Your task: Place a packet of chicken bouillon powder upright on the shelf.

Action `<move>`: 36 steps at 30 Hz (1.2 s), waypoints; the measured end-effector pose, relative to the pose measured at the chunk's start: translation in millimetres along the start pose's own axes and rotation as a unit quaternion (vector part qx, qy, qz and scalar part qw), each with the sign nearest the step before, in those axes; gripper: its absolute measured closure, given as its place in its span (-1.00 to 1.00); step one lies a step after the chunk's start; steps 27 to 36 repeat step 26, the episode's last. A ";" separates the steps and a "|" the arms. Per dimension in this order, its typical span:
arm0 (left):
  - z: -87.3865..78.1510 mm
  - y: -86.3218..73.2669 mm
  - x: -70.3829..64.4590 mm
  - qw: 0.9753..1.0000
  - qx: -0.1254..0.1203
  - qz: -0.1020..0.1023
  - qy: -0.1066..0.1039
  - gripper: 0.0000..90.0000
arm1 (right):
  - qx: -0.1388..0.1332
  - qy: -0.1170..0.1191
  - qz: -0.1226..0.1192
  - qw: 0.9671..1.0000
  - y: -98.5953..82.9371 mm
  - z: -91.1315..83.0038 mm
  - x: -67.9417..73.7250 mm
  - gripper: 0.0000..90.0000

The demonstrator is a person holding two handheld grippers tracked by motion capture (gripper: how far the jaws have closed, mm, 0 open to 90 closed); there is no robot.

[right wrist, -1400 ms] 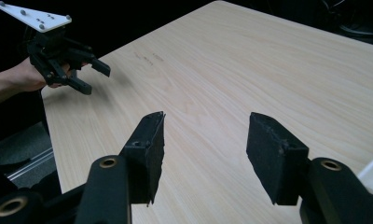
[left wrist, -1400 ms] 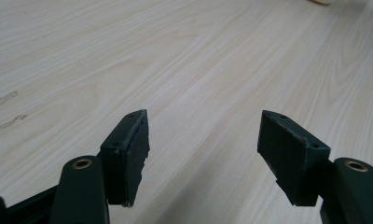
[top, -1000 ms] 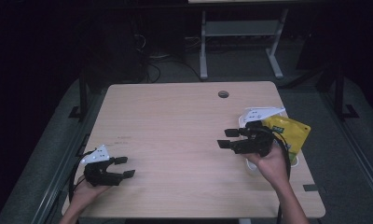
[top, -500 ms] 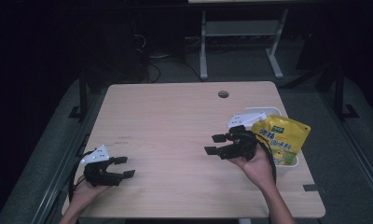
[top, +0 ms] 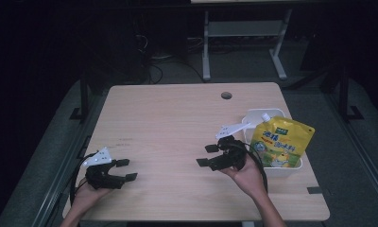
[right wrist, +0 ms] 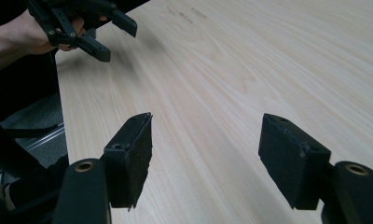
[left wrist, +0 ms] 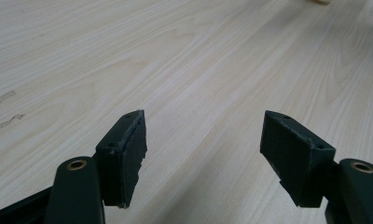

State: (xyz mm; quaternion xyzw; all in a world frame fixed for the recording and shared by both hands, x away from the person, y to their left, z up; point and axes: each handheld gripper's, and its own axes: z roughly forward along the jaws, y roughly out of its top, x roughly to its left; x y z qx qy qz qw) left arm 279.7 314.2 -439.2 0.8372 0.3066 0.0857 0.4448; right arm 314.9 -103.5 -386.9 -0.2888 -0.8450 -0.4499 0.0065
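Table (top: pixel 177 118): one, pale wood, rectangular, with one round cable hole (top: pixel 226 95) near its far edge. The far, left and central stretches of the top lie bare, giving broad open room between the two grippers; faint dark marks (top: pixel 125 139) sit toward the left side.

Left gripper (top: pixel 125 169): one, black, held in the person's left hand (top: pixel 85 196) at the near left corner, close to the table's left and near edges. Its jaws stand wide apart with nothing between them; in the left gripper view both pads (left wrist: pixel 126 154) hang just over bare wood grain.

Right gripper (top: pixel 207 155): one, black with a pale plate on top, held in the person's right hand (top: pixel 248 175) right of centre, jaws pointing left toward the open middle. Jaws spread wide, holding nothing; the right gripper view shows bare table between them and the left gripper (right wrist: pixel 105 32) farther off by the table's edge.

Bin (top: pixel 284 168): one, white, rectangular, near the right edge, just beside the right gripper on its right.

Pouch (top: pixel 279 144): one, yellow with green print and a white spout, lying tilted in the bin, its top corner reaching past the bin's right rim.

Desk frame (top: pixel 244 33): one, white, on the floor beyond the far edge
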 end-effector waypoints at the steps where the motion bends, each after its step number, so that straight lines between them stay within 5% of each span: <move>1: 0.1 0.0 -0.2 1.000 0.000 0.000 0.000 -0.31 | 0.001 0.002 0.002 1.000 -1.5 1.9 0.4 -0.27; 21: 7.8 -0.8 -6.3 1.000 0.016 0.014 -0.003 -0.33 | 0.030 0.023 0.007 0.999 -43.5 38.1 15.0 -0.37; 36: 9.5 -0.9 -8.3 1.000 0.021 0.020 -0.003 -0.34 | 0.026 0.029 0.007 0.999 -46.3 39.3 20.4 -0.41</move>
